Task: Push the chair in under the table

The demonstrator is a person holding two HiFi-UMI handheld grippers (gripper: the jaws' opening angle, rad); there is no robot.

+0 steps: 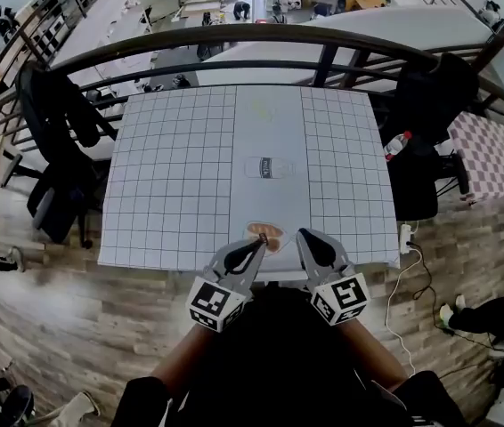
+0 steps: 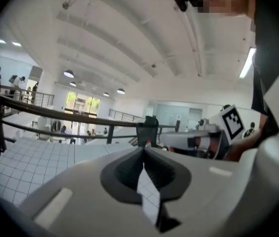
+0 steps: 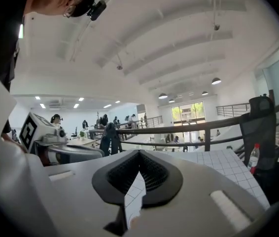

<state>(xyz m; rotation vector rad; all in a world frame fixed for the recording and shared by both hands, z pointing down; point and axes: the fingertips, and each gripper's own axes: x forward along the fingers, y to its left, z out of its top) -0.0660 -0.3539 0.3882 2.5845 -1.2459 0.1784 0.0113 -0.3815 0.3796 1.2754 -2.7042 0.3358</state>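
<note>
A table [image 1: 181, 176] under a white grid cloth fills the middle of the head view. My left gripper [image 1: 260, 242] and right gripper [image 1: 302, 235] are held side by side over its near edge, both shut and empty, tips towards the table. In the left gripper view the jaws [image 2: 143, 150] meet with nothing between them. The right gripper view shows the same [image 3: 139, 152]. A black chair [image 1: 56, 163] with a dark jacket draped over it stands at the table's left side. Another black chair [image 1: 434, 105] stands at the right side. No chair shows at the near edge.
A clear bottle [image 1: 268, 167] lies mid-table, and an orange-pink item [image 1: 266, 231] lies near the front edge. A dark railing [image 1: 234, 38] curves behind the table. To the right are a red-capped bottle [image 1: 397, 144], a checkered seat [image 1: 488, 154] and a power strip [image 1: 405, 236] with cables.
</note>
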